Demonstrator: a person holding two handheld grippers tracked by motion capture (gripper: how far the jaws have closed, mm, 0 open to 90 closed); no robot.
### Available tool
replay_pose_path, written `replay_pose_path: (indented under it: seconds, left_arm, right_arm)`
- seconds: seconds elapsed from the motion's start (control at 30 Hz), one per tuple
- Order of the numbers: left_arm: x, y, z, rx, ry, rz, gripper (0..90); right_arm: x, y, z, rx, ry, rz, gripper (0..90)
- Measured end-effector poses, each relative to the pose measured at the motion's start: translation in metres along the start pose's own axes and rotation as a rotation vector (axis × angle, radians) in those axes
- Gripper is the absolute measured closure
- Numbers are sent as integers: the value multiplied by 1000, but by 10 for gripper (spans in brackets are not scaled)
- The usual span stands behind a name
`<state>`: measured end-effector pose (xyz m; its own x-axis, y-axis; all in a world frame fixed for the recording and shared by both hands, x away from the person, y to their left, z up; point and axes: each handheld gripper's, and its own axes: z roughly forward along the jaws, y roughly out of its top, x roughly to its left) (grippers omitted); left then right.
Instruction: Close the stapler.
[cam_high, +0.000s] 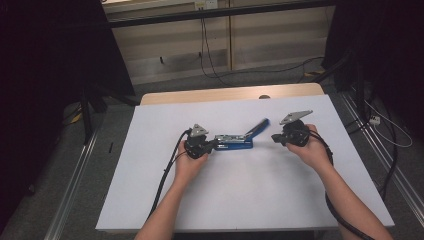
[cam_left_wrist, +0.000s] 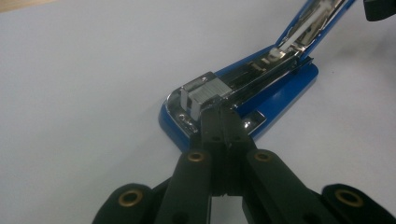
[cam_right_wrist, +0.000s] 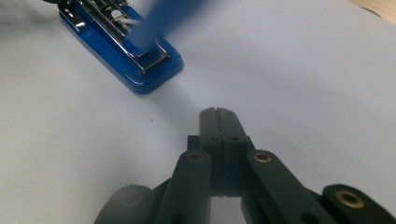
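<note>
Stapler: a blue stapler (cam_high: 234, 142) lies near the middle of the white table (cam_high: 240, 200), lengthwise left to right, between the two grippers.
Stapler lid: the blue top arm (cam_high: 257, 126) is swung open and slants up and away toward the right, leaving the metal staple channel (cam_left_wrist: 261, 70) bare along the base.
Staple channel: in the left gripper view its shiny front end (cam_left_wrist: 201, 95) faces the camera, and the blue base (cam_left_wrist: 280, 93) runs away toward the upper right.
Left gripper: the left gripper (cam_high: 212, 145) sits at the left end of the stapler; its jaws are pressed together with no gap, and their tips touch or just overlap the stapler's front end, with nothing seen clamped between them.
Left gripper tip: in its own view the tip (cam_left_wrist: 219, 122) rests right at the metal nose.
Right gripper: the right gripper (cam_high: 275, 138) is held near the stapler's right end but apart from it, just under the raised lid; its jaws are closed on nothing.
Right gripper's own view: the closed tip (cam_right_wrist: 215, 114) hovers over bare table, with the stapler's rear end (cam_right_wrist: 149, 70) up and to the left; the lid (cam_right_wrist: 159, 23) is blurred.
Hands: the left hand (cam_high: 189, 162) and right hand (cam_high: 314, 150) each hold a gripper, forearms entering from the bottom edge.
Cables: a black cable (cam_high: 162, 185) trails from the left gripper toward the near edge.
</note>
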<state>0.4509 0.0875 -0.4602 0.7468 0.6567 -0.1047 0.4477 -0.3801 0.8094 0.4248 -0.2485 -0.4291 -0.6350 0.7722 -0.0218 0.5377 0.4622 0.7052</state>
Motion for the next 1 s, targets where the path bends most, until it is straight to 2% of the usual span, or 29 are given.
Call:
replay_pose_path:
  seconds: [0.17,0.33,0.37,0.4,0.43,0.47,0.5,0.53,0.6,0.63,0.73,1.0]
  left_arm:
    - [1,-1,-1,-1,7,4,900]
    - [1,-2,-4,-6,-11,-15,900]
    - [2,-2,-5,-4,-12,-5,891]
    - [2,-2,-7,-7,-13,-12,840]
    - [1,-2,-8,-9,-12,-20,840]
    - [1,-1,-13,-9,-20,-17,783]
    - [1,-1,-13,-9,-20,-17,740]
    - [0,0,-17,-15,-25,-33,740]
    - [-1,0,-24,-16,-19,-31,623]
    - [-1,0,-28,-17,-17,-36,610]
    - [-2,-2,-38,-25,-30,-52,492]
    - [-9,-7,-62,-30,-21,-20,335]
  right_arm:
    - [4,-1,1,-10,9,-2,878]
    - [6,-7,3,-1,6,-3,830]
    - [6,-8,2,-4,8,-2,810]
    - [7,-9,1,-10,7,-1,774]
    - [7,-9,1,-10,7,-1,774]
    - [9,-11,-2,-21,7,0,707]
    - [9,-11,-2,-21,7,0,707]
    - [10,-12,-3,-27,10,2,681]
    - [12,-16,-7,-40,11,9,603]
    - [13,-18,-9,-45,14,11,591]
    - [18,-26,-14,-52,14,20,516]
    - [30,-51,-33,-82,16,57,390]
